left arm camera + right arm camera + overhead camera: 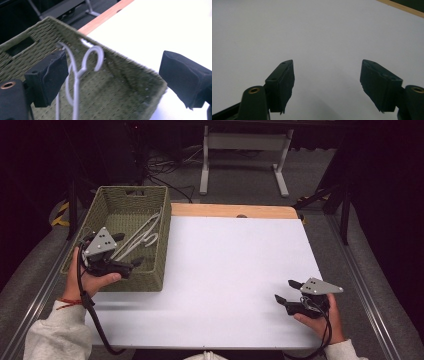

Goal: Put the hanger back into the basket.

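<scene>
hanger [142, 234]: white wire, lying inside green woven basket [150, 279], hook toward far wall
left gripper [131, 250]: over basket, jaws spread, nothing clamped
right gripper [285, 290]: jaws apart, empty, over white table [230, 265]

my left tool [125, 251] is black, over an olive-green woven basket [152, 270] holding pale grey-white wire hangers [142, 236]. my right tool [286, 292] is black too, on a white table [230, 270] with a light wood edge.
</scene>
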A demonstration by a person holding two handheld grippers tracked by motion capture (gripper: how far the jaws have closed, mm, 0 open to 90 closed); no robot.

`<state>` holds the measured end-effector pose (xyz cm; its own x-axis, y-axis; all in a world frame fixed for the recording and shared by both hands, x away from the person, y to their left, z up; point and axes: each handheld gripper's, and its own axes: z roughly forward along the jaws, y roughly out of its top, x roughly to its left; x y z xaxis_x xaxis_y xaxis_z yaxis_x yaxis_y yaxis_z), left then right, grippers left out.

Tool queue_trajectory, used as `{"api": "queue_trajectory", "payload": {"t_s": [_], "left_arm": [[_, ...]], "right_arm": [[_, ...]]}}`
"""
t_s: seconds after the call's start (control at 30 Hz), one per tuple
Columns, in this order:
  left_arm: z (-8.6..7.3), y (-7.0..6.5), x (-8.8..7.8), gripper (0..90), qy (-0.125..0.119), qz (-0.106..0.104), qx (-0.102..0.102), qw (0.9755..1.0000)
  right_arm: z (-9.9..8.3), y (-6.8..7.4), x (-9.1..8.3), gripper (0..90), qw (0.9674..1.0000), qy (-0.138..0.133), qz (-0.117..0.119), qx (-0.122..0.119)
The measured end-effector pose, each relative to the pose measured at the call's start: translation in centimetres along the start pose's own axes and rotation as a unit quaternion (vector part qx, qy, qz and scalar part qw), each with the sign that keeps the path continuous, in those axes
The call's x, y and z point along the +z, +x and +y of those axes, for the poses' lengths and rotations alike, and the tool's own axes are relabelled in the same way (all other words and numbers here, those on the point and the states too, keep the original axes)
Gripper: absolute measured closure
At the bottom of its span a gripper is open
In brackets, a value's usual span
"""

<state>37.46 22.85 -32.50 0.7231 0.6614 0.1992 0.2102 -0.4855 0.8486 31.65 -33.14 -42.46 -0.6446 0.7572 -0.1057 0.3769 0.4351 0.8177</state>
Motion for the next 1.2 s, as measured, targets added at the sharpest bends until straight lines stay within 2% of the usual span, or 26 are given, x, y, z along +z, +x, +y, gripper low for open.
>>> {"api": "queue_trajectory", "payload": {"t_s": [0.17,0.3,0.43,0.47,0.53,0.67,0.73,0.9,1.0,1.07,1.1,1.13,1.2], "left_arm": [[0.3,-1.3,0.3,9.2,-0.012,-0.009,0.007,0.9999],[0.7,-2.6,0.5,9.0,-0.02,-0.019,0.024,0.9993],[0.7,-4.0,0.8,8.8,-0.028,-0.026,0.034,0.9987],[0.7,-4.0,0.8,8.7,-0.028,-0.026,0.034,0.9987],[0.7,-4.6,0.9,8.9,-0.035,-0.036,0.036,0.9981],[0.8,-6.1,1.0,9.0,-0.043,-0.041,0.051,0.997],[0.8,-6.5,1.0,9.0,-0.045,-0.04,0.054,0.9967],[0.8,-7.9,1.1,9.3,-0.052,-0.057,0.067,0.9948],[0.8,-8.6,1.3,9.4,-0.054,-0.064,0.071,0.9939],[0.7,-9.6,1.7,9.9,-0.051,-0.074,0.082,0.9926],[0.7,-9.6,1.7,10.0,-0.051,-0.074,0.082,0.9926],[0.6,-10.0,1.9,10.3,-0.047,-0.074,0.091,0.9919],[0.5,-10.2,2.0,10.4,-0.045,-0.077,0.092,0.9917]], "right_arm": [[0.0,0.0,0.0,28.0,1.0,0.0,0.0,-0.001],[0.0,0.0,0.0,28.0,1.0,0.0,-0.001,0.001],[0.0,0.0,0.0,27.9,1.0,0.0,-0.001,0.0],[0.0,0.0,0.0,27.9,1.0,0.0,-0.001,0.0],[-0.1,0.0,0.0,27.9,1.0,0.0,-0.001,0.001],[-0.1,0.0,0.0,27.8,1.0,0.0,-0.001,0.001],[-0.1,0.0,0.0,27.8,1.0,0.0,-0.001,0.0],[-0.1,0.0,0.0,27.8,1.0,0.001,0.0,0.0],[-0.1,0.0,0.0,27.7,1.0,0.001,0.0,0.0],[-0.1,0.0,0.0,27.7,1.0,0.001,0.001,-0.001],[-0.1,0.0,0.0,27.7,1.0,0.002,0.002,-0.001],[0.0,0.1,0.0,27.7,1.0,0.002,0.002,-0.002],[0.0,0.1,0.0,27.7,1.0,0.001,0.002,-0.003]]}}
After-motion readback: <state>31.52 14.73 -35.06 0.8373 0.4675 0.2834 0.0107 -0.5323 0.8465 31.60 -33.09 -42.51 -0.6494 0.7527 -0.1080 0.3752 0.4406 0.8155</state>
